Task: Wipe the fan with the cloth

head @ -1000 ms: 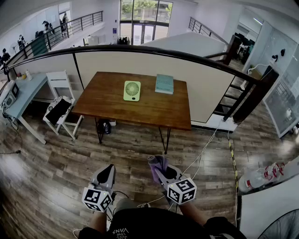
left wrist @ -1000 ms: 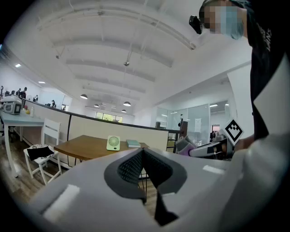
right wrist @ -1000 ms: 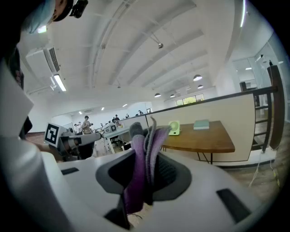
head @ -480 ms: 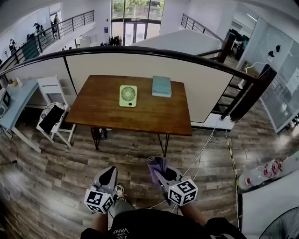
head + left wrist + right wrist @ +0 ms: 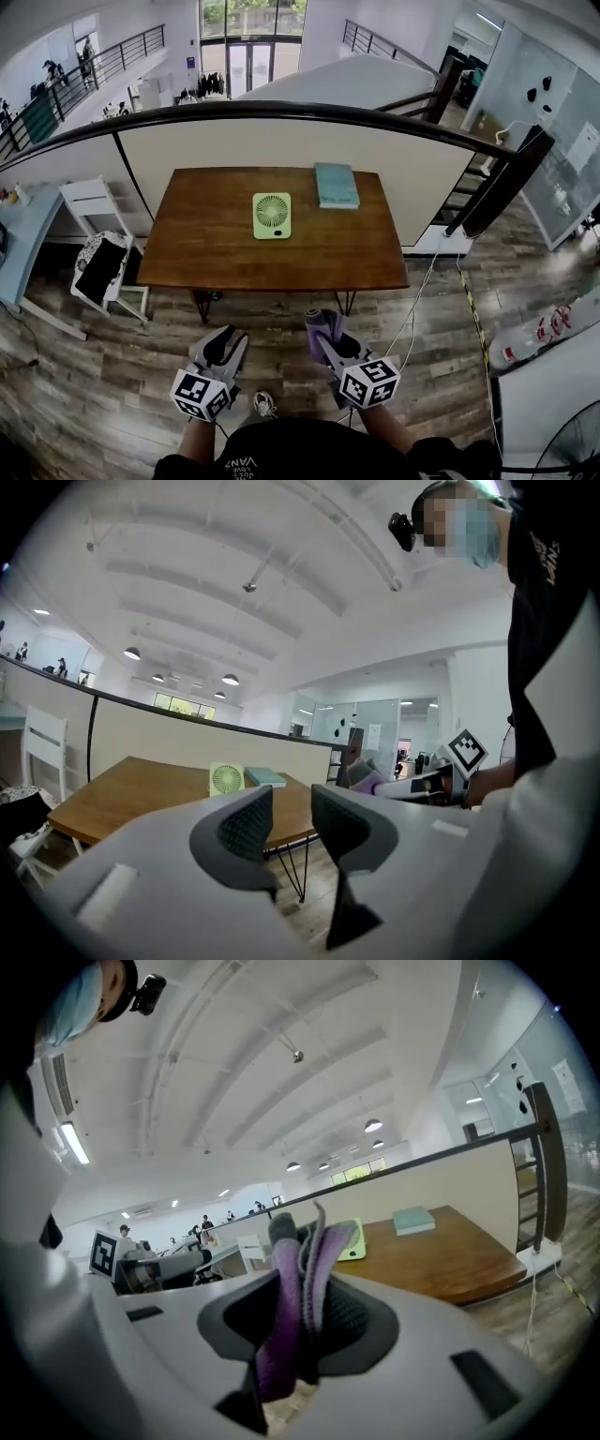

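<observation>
A small pale-green square fan (image 5: pixel 272 215) stands on the brown wooden table (image 5: pixel 216 253), some way ahead of both grippers; the fan (image 5: pixel 226 779) also shows in the left gripper view and the fan (image 5: pixel 353 1242) peeks out behind the cloth in the right gripper view. My right gripper (image 5: pixel 322 334) is shut on a purple and grey cloth (image 5: pixel 320 327), which sticks up between its jaws as the cloth (image 5: pixel 298 1293). My left gripper (image 5: pixel 225 346) hangs over the floor short of the table edge, its jaws opening, with nothing between the left gripper (image 5: pixel 292 822) pads.
A teal book (image 5: pixel 336 185) lies on the table right of the fan. A white chair (image 5: pixel 100 253) stands left of the table, a black railing (image 5: pixel 281 111) and cream wall behind it, stairs (image 5: pixel 473 202) at right. A white cable (image 5: pixel 427 281) runs over the wooden floor.
The table and fan have come closer as the person walked toward them. The left gripper's jaws, shut before, now stand apart. The right gripper keeps the cloth.
</observation>
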Demonstrator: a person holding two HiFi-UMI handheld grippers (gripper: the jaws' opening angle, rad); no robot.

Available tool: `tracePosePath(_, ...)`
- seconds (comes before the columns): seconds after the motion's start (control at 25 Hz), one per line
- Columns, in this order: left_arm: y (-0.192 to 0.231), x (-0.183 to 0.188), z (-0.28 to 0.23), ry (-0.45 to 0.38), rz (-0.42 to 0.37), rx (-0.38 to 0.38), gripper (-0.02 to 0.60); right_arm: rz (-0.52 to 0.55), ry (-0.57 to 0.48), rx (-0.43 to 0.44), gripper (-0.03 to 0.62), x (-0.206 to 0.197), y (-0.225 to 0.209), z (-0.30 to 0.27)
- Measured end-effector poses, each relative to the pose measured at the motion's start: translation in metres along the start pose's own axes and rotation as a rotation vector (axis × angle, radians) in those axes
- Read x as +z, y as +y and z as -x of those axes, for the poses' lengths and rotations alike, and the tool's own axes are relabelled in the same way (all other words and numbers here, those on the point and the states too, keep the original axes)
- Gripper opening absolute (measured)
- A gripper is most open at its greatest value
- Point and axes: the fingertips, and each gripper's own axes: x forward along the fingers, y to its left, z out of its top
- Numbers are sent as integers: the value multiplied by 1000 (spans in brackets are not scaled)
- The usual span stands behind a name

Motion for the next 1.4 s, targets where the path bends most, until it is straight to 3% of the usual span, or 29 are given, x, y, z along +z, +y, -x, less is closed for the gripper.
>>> tracePosePath(0.24,52,-1,-18,26,13,-44,123,-17,-24,-59,110,10,3,-47)
tracePosePath(0.56,87,-8,-65,63,53,-51,123,-11,8,-75,110,25,-22,-91)
tracePosePath(1.0,141,-12,-167,129,37,-7,138,12,82,9,110,46,-92,-171)
tracePosePath(1.4,182,-16,-226,182,31,39,141,30,135,81,111,55,-128,-229)
